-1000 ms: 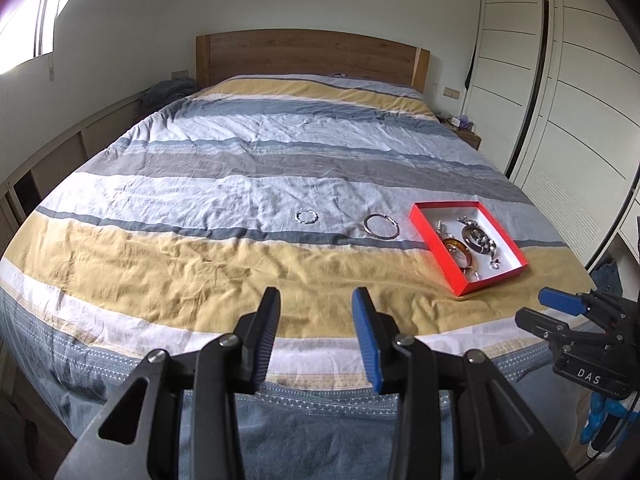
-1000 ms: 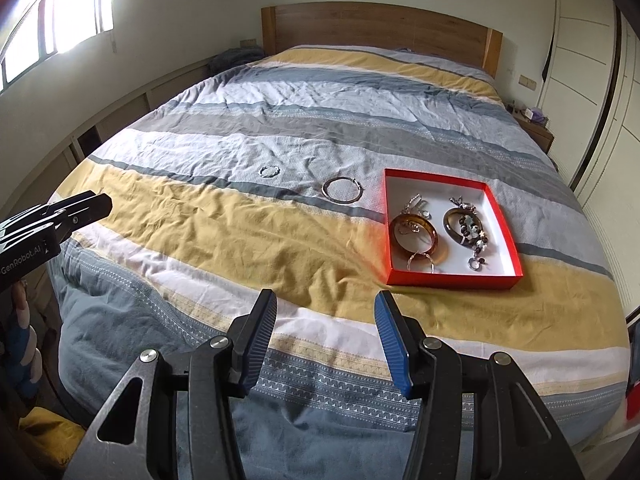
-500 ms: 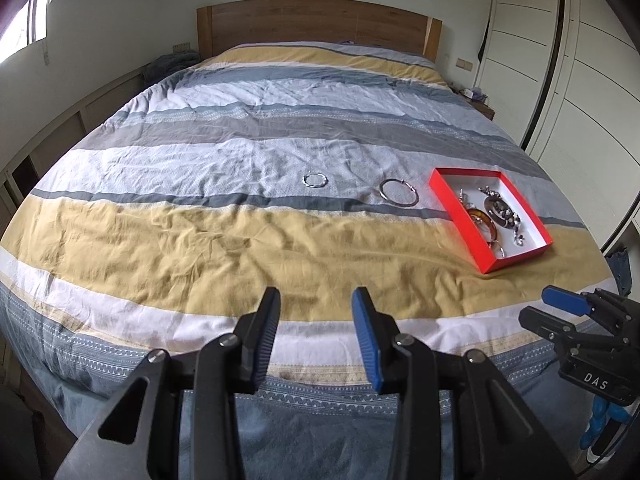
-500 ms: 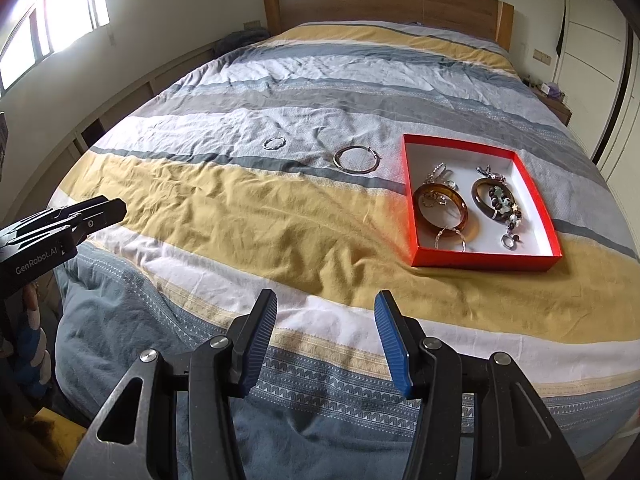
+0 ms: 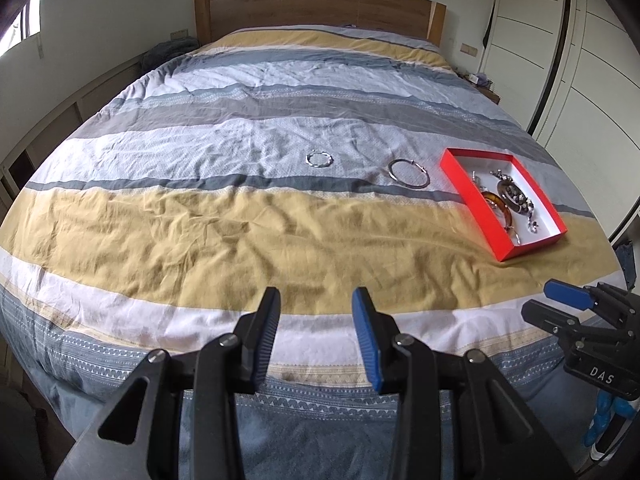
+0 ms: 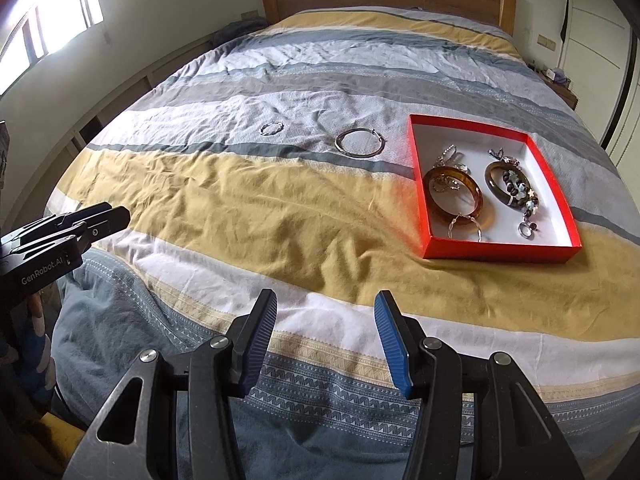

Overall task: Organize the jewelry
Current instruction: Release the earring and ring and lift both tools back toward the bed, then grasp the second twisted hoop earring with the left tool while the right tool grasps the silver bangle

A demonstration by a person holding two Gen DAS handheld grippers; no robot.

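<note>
Both the left gripper (image 5: 316,334) and the right gripper (image 6: 324,340) hover with jaws apart and empty over the bed's (image 6: 240,216) near edge. Two bangles (image 6: 360,143) (image 6: 272,128) lie left of the red box (image 6: 496,246) holding jewelry.

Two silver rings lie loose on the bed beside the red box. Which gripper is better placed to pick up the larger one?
Probably the right gripper: open and empty, with the larger silver ring ahead near the red cardboard box. The left gripper, also open, sits farther left.
</note>
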